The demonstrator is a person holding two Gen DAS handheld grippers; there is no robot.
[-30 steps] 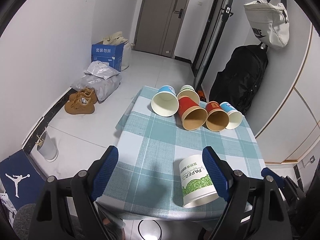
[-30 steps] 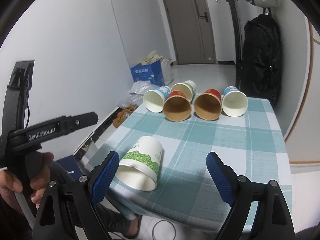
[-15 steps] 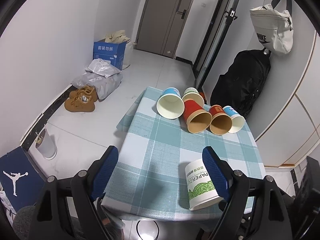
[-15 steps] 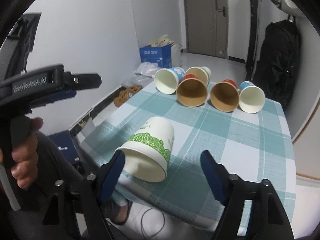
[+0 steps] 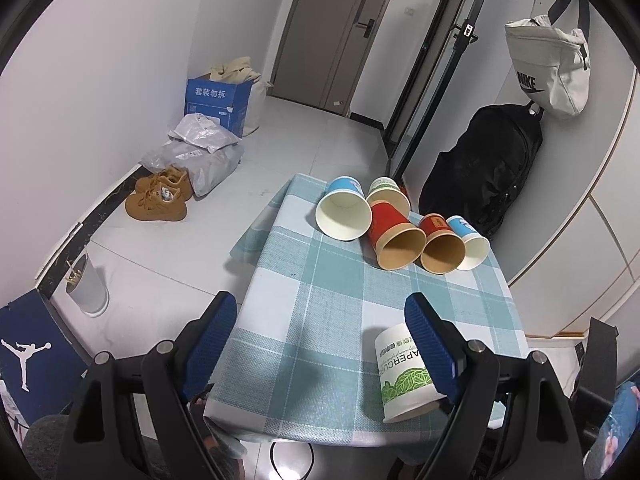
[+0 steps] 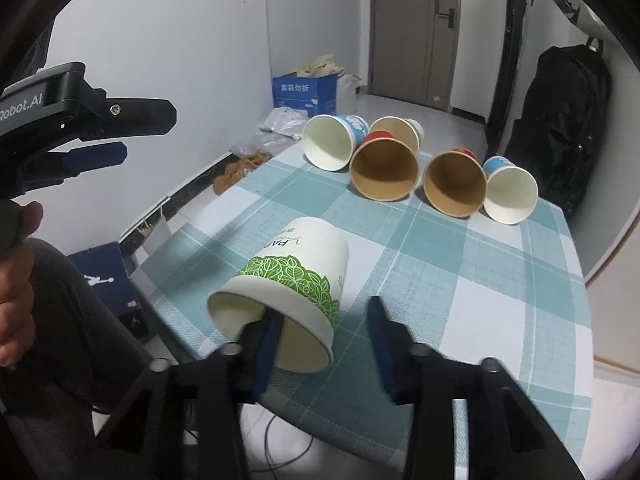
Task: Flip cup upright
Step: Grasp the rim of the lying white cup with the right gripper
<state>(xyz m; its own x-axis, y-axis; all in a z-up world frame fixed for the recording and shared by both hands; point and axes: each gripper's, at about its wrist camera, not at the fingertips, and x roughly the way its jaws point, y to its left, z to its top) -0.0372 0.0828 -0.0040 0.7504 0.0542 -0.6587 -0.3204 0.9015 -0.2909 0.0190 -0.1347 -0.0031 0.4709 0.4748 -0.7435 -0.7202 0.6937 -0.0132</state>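
A white paper cup with a green leaf print (image 6: 294,280) lies on its side near the front edge of the teal checked table (image 6: 460,280), its mouth facing me. My right gripper (image 6: 324,328) is open; its left finger reaches into the cup's mouth and its right finger is outside the cup wall. The cup also shows in the left wrist view (image 5: 400,376), partly behind the right finger. My left gripper (image 5: 320,320) is open and empty, held above the table's front left; it also shows in the right wrist view (image 6: 100,136).
Several paper cups lie on their sides in a row at the table's far end: blue (image 6: 332,140), red (image 6: 384,164), another red (image 6: 454,184), blue (image 6: 510,192). A black backpack (image 5: 484,168) leans by the wall. Shoes (image 5: 160,196) and a blue box (image 5: 218,100) sit on the floor.
My right gripper has moved forward and down to the leaf-print cup; its left finger now reaches into the cup's mouth. The left gripper has drawn back and up slightly.
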